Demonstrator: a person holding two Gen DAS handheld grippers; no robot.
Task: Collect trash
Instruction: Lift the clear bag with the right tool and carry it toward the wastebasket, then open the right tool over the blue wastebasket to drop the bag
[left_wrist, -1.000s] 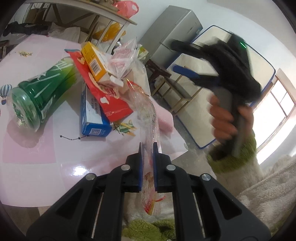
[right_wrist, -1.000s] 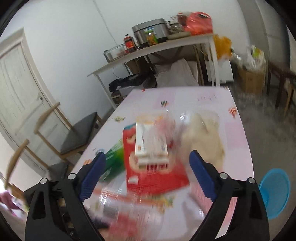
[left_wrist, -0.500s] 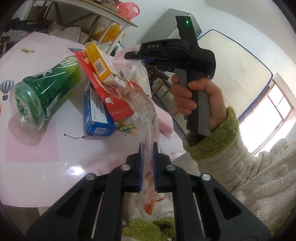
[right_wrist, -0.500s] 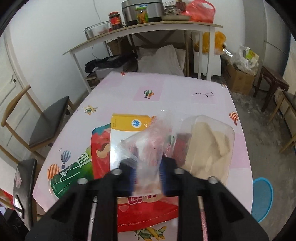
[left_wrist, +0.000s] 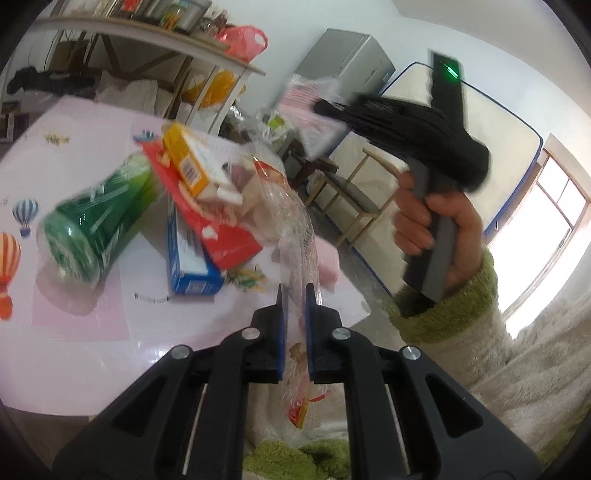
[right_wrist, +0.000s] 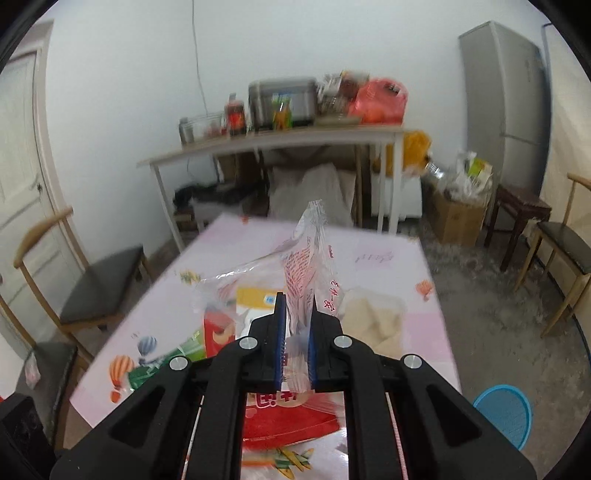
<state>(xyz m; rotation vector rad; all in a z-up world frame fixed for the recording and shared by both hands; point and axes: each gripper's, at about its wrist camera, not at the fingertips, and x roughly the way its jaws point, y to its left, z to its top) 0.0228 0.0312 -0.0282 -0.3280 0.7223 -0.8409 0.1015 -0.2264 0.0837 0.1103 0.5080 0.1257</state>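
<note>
My left gripper (left_wrist: 294, 295) is shut on the edge of a clear plastic bag (left_wrist: 295, 229) at the table's near edge. A pile of trash lies on the pink table (left_wrist: 74, 147): a green bottle (left_wrist: 92, 221) on its side, a blue box (left_wrist: 188, 262), a red packet (left_wrist: 207, 221) and a yellow box (left_wrist: 184, 162). My right gripper (right_wrist: 295, 325) is shut on a clear wrapper with red print (right_wrist: 306, 258) and holds it up above the pile. In the left wrist view the right gripper (left_wrist: 321, 107) holds that wrapper (left_wrist: 306, 107) high.
A clear tray of beige stuff (right_wrist: 373, 317) lies at the table's right. A chair (right_wrist: 92, 288) stands at the left, two more (right_wrist: 561, 251) at the right. A blue bin (right_wrist: 502, 413) sits on the floor. A shelf table (right_wrist: 277, 140) stands behind.
My right gripper closed on the printed wrapper on top of the pile and lifted it up. My left gripper kept its hold on the clear bag.
</note>
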